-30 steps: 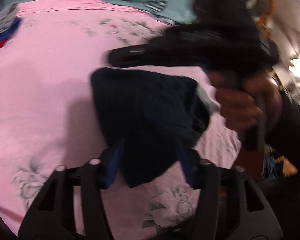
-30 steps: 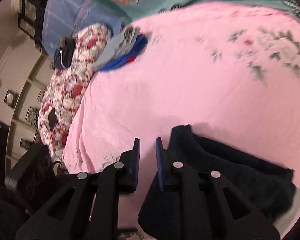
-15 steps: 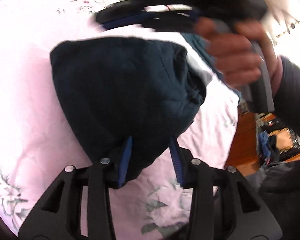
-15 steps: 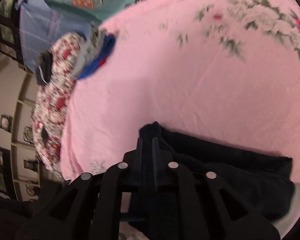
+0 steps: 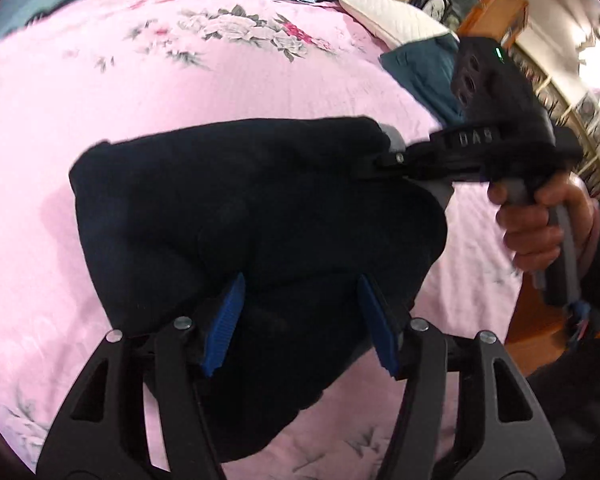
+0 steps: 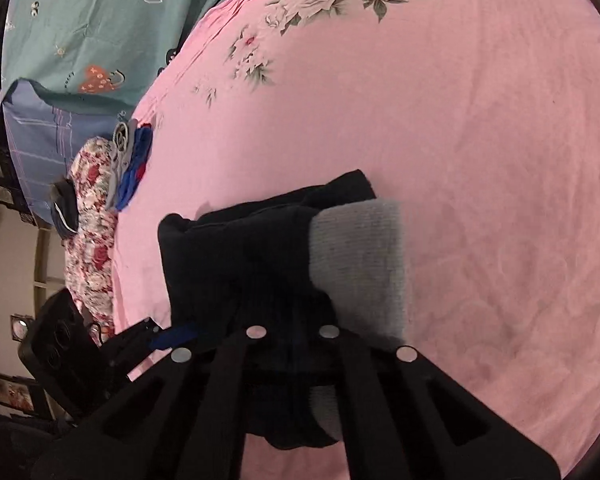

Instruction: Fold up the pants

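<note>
One pink floral bedspread (image 5: 180, 92), shelved walls (image 5: 572, 92)

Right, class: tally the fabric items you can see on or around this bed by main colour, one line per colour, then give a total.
Pink: 1, the floral bedsheet
Dark navy: 1, the pants
Teal: 1, the patterned cover
White: 1, the pillow
Red floral: 1, the quilt
Total: 5
</note>
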The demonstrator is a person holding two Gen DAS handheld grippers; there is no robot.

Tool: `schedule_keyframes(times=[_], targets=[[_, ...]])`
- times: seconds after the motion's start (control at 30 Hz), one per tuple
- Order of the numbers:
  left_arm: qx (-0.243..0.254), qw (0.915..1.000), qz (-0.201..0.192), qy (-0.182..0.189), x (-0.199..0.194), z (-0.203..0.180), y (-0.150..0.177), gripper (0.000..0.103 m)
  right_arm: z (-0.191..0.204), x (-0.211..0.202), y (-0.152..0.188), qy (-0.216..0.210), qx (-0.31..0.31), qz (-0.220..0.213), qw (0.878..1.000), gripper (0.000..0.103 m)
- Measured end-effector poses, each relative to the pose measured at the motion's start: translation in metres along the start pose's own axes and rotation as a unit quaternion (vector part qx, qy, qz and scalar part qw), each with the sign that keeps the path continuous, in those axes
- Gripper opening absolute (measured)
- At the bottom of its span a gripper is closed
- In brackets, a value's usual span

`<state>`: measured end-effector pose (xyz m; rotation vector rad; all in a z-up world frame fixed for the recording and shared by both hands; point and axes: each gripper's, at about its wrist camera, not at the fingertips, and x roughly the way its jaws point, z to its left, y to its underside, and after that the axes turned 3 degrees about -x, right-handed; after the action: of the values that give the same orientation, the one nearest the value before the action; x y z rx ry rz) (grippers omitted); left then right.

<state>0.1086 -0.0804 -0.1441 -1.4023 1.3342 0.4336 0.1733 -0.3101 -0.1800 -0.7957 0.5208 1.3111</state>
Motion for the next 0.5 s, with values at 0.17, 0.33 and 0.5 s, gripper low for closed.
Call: schedule_keyframes(times=[0.17,0.33,0.5], targets=[[-0.041,0.9987,-0.026,-0.014,-0.031,-0.006,-0.026,0.070,0.032,-0.037,-0.003,-0.035,-0.063,-0.011,0.997,0.049],[-0.055,0.9972,-0.045,-0.022,-0.020,-0.034,-0.054,0.078,0.014,-0.079,-0.008,-0.064,-0.067,-0.052,0.994,0.059],[-0.044,0.9938,0.032,-0.097,0.046,-0.049,-0.050,0.092,-0.021,-0.087,-0.022,-0.059,-0.049,-0.053,0.996,0.059]])
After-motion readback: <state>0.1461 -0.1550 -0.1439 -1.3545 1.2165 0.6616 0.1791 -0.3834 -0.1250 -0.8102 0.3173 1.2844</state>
